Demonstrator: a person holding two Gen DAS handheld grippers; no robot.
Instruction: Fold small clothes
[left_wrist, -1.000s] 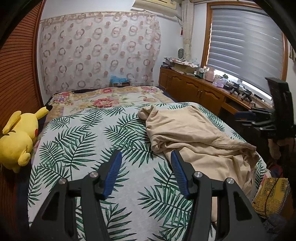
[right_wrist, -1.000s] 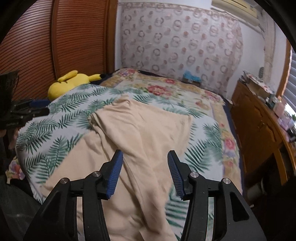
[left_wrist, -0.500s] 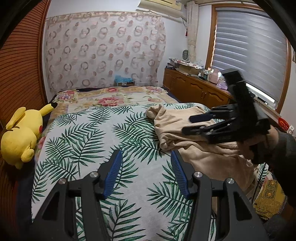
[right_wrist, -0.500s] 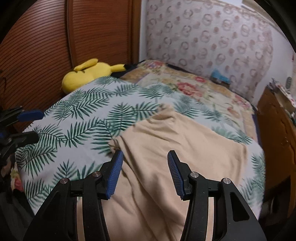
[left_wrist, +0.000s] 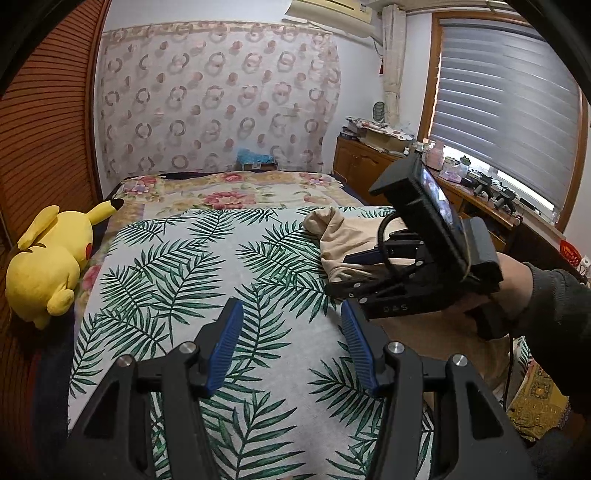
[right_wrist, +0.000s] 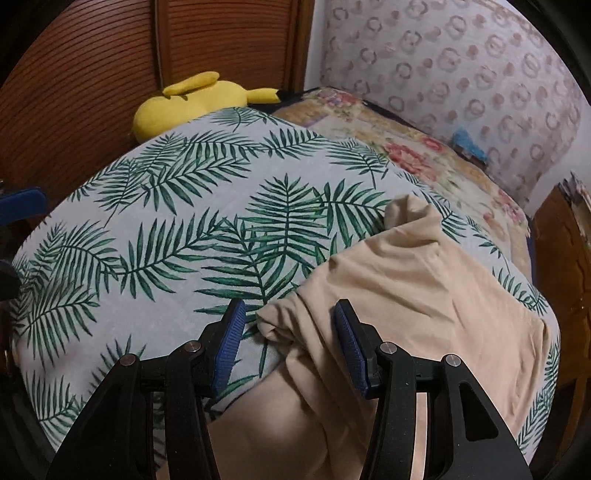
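A beige garment (right_wrist: 406, 295) lies crumpled on the right side of the palm-leaf sheet (right_wrist: 177, 236), reaching down over the bed's near edge. My right gripper (right_wrist: 290, 332) is open just above the garment's left folded edge; the cloth sits between the jaws and the pads do not press it. In the left wrist view the garment (left_wrist: 343, 232) shows behind the right gripper (left_wrist: 343, 271), which a hand in a dark sleeve (left_wrist: 517, 288) holds. My left gripper (left_wrist: 291, 347) hangs open over bare sheet (left_wrist: 177, 273), left of the garment, with nothing between its fingers.
A yellow plush toy (left_wrist: 48, 258) lies at the bed's left edge against the slatted wooden wall (right_wrist: 92, 74). A floral bedspread (left_wrist: 229, 192) covers the far end. Wooden cabinets (left_wrist: 362, 166) with clutter run along the right under the window. A yellow patterned item (left_wrist: 535, 398) sits on the floor, right.
The right gripper swung left and down across the garment to its left edge and, with the hand, came into the left wrist view from the right. The left gripper stayed in place.
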